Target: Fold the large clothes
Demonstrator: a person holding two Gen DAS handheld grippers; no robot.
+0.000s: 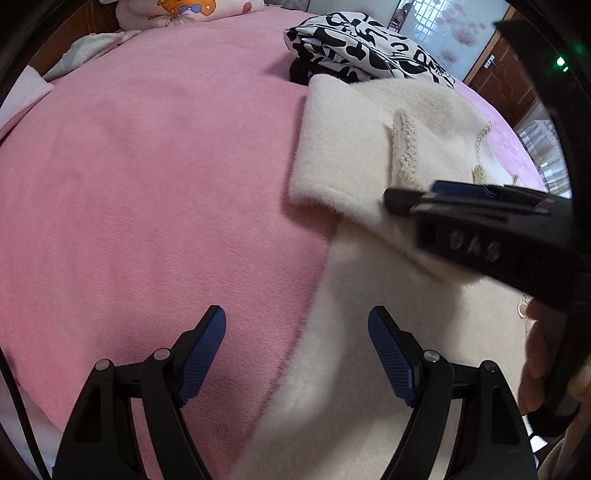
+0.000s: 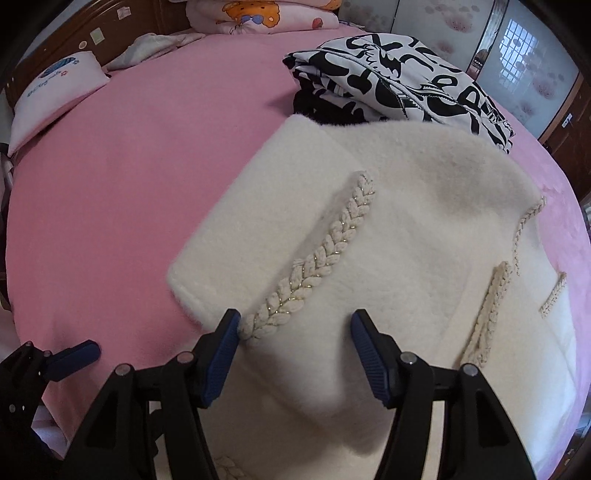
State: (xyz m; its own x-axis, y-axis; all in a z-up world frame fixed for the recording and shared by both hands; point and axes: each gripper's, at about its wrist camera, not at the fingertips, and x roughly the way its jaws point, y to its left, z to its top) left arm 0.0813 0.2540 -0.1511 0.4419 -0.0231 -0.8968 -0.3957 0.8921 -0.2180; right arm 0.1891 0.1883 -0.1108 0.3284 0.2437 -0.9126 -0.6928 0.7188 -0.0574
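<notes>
A fluffy cream-white coat (image 2: 399,206) with braided trim (image 2: 317,258) lies on the pink bed cover, one sleeve folded across its body. It also shows in the left wrist view (image 1: 354,147). My left gripper (image 1: 295,325) is open and empty, hovering over the coat's left edge where it meets the pink cover. My right gripper (image 2: 293,328) is open and empty just above the folded sleeve's cuff and the braid. The right gripper also shows from the side in the left wrist view (image 1: 406,201). A left fingertip (image 2: 79,352) shows at the lower left of the right wrist view.
A folded black-and-white printed garment (image 2: 399,81) lies on the pink bed cover (image 2: 129,177) just beyond the coat. Pillows (image 2: 258,14) and a small white cushion (image 2: 51,96) sit by the wooden headboard (image 2: 110,29). Wardrobe doors (image 2: 524,66) stand at the far right.
</notes>
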